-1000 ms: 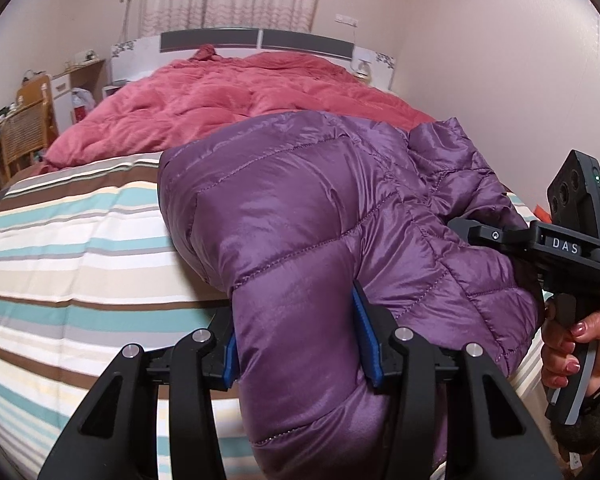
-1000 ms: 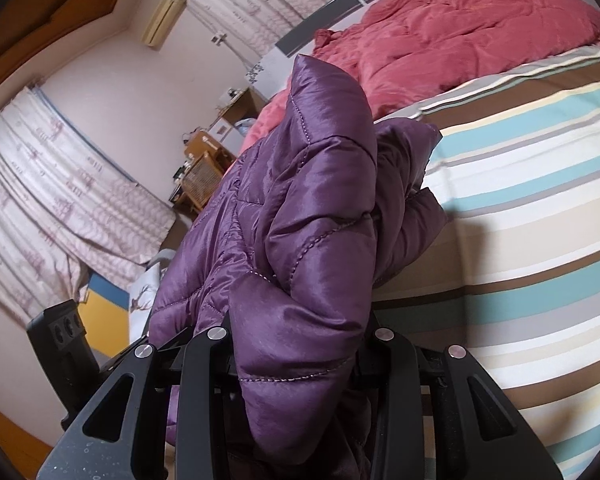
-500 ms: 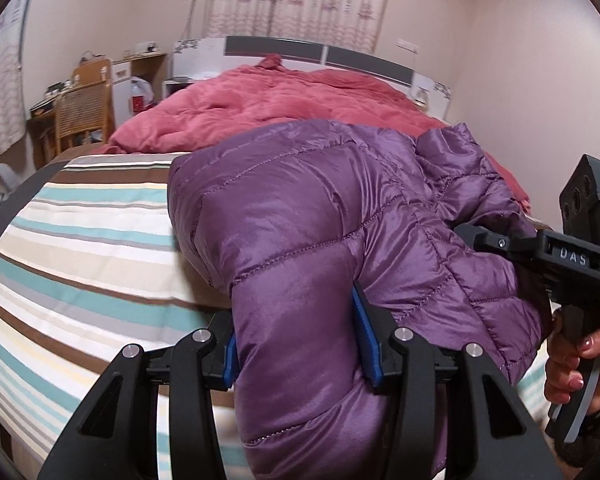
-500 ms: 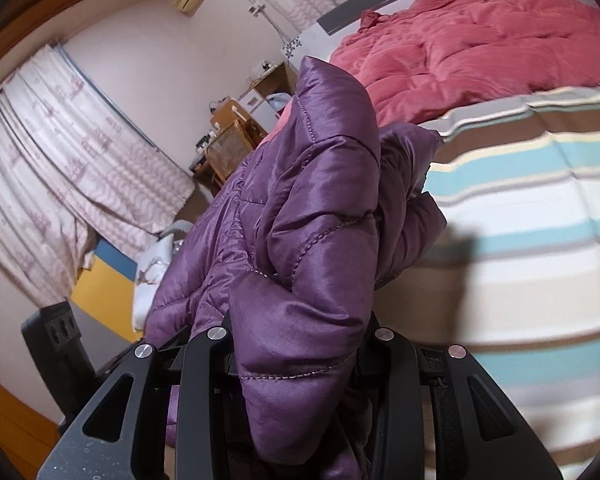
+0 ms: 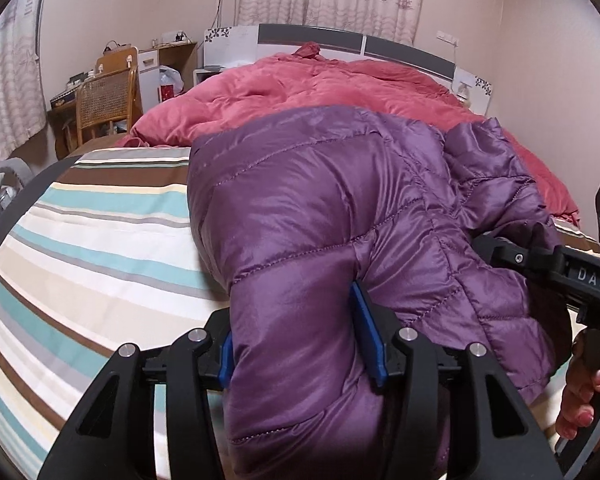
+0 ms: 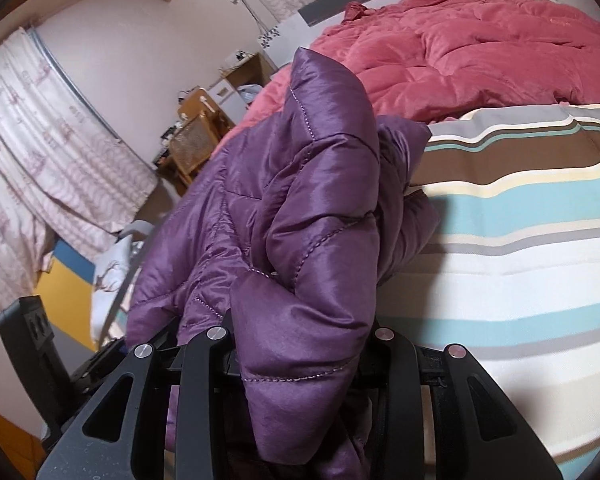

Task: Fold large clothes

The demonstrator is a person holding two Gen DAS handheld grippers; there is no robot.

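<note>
Left gripper [image 5: 300, 332] jaws clamp purple puffer jacket [image 5: 340, 208]; right gripper [image 6: 300, 340] jaws pinch same jacket, above striped bedsheet [image 5: 100, 240].

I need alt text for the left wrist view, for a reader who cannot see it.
A purple puffer jacket is clamped in the left gripper, its bulk lying on a striped bed sheet. The right gripper holds the jacket's other side at the right edge. Behind lies a red duvet.
</note>
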